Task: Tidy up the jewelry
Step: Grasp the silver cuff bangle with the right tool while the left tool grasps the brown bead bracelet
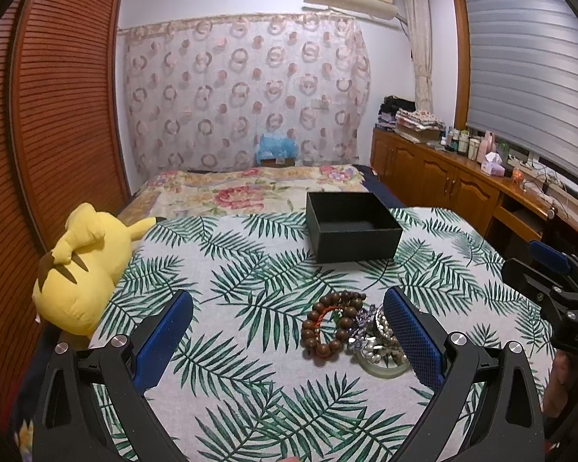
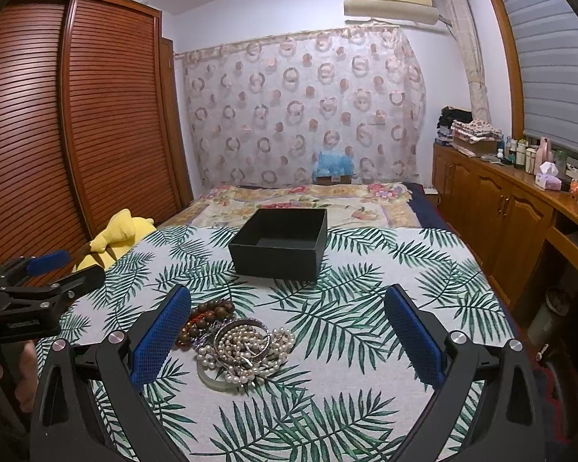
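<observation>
Jewelry: one tangled heap (image 2: 239, 340) in the lower middle of both views, on the leaf-print cloth (image 2: 366, 308). It has wooden beads (image 1: 329, 325), pearls (image 2: 246, 346), a pale bangle (image 1: 381, 367) and some purple piece.
Box: black, without lid (image 2: 279, 248), in the centre of the frame behind the heap, well apart from it. What shows of its inside is empty.
Progress: I judge the task is at the start. Nothing is in the box; every piece is left to separate and move.
Left gripper: (image 1: 289, 340) wide open, holds nothing. Its right pad (image 1: 412, 338) is in front of the heap's edge; if it touches, I cannot tell.
Right gripper: (image 2: 289, 340) wide open, empty. The heap sits between its pads, nearer to the left one (image 2: 162, 335).
Around: yellow plush (image 1: 84, 269) at the left edge, floral bedding behind the box.
</observation>
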### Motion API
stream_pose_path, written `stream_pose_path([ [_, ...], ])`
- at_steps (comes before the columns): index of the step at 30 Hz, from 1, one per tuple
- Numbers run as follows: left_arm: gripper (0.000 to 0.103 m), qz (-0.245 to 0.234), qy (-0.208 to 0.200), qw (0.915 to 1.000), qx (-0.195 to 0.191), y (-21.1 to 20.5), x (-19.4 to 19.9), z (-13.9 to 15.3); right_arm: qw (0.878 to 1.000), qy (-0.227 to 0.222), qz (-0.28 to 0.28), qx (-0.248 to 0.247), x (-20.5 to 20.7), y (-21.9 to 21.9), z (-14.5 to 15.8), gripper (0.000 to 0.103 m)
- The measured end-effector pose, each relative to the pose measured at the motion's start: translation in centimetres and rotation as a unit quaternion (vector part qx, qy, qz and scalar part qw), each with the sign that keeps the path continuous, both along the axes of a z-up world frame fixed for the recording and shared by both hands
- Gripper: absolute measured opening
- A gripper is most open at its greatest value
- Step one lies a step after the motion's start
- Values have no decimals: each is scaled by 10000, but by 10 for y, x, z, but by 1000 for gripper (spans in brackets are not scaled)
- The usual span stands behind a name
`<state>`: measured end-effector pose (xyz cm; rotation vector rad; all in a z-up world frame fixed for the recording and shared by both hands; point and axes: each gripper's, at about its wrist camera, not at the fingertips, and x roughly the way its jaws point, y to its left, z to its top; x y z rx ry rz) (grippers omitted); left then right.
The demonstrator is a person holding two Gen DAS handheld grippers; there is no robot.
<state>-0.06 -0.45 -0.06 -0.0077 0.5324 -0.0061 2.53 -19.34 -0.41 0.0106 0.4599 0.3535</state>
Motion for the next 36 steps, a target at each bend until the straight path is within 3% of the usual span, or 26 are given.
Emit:
stream_pose_path([
  [11,96,-256,532,9982,-81,15,23,-34,9959,489,696,-321,24,15,-35,98],
  [23,96,-470,1026,9935,-136,24,38,-62,9748,1378,1530,-858,63,52,-79,83],
  [30,95,-602,1289,9896,-231,34,54,-74,9632,1627,1775,-1196,78,66,-92,76],
  [31,95,-639,1308,9890,-275,35,56,-75,9623,1647,1790,-1218,80,67,-93,75],
  [36,69,-928,1483,9840,-333,33,73,-78,9598,1629,1889,-1287,84,73,-94,68],
])
